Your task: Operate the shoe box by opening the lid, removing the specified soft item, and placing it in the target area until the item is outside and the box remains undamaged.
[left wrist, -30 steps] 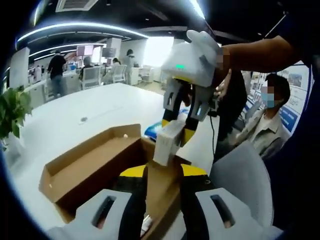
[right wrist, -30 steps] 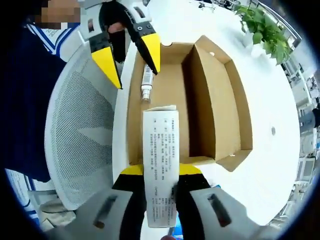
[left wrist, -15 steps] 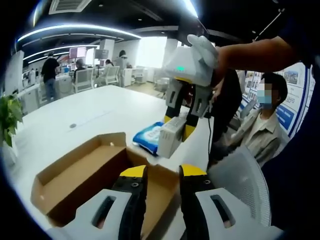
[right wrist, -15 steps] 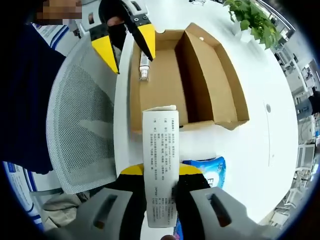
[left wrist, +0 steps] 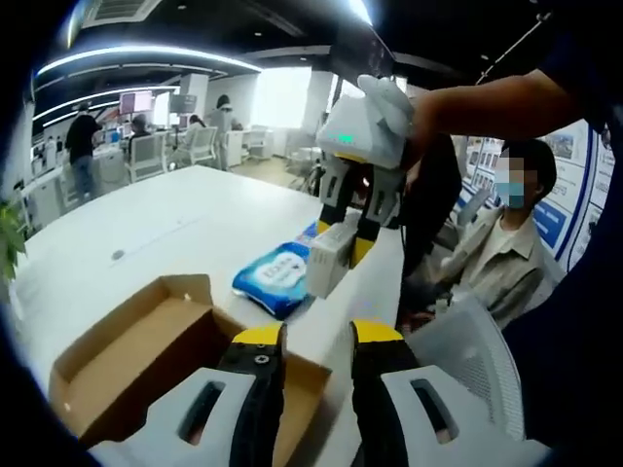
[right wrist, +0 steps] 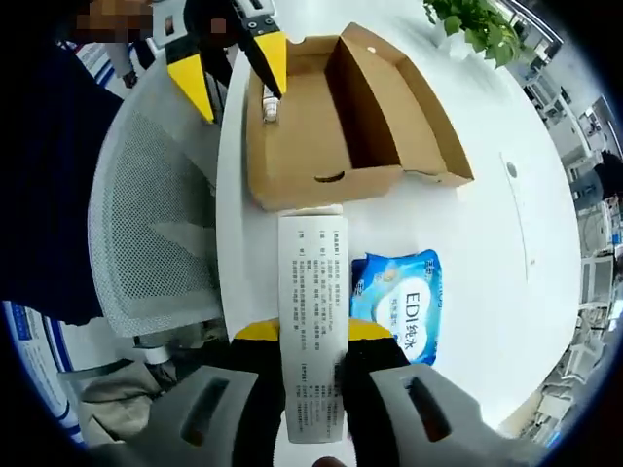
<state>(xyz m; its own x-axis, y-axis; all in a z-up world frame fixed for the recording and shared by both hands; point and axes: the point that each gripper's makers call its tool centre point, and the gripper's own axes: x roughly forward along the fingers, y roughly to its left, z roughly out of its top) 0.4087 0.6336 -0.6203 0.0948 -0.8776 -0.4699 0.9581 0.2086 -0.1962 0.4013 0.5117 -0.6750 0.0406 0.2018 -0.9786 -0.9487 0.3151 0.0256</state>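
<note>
A white carton with black print, a blue-and-white wipes pack, and a brown shoe box.

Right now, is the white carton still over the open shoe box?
No. The right gripper holds the white carton past the shoe box, beside the blue wipes pack.

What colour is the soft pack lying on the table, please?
The soft pack is blue and white, clearest in the right gripper view.

Brown cardboard shoe box lies open on the white table, lid folded out flat beside the tray; a small tube-like item rests inside at the near wall. White rectangular carton with printed text is out of the box, held above the table beside the blue wipes pack.
</note>
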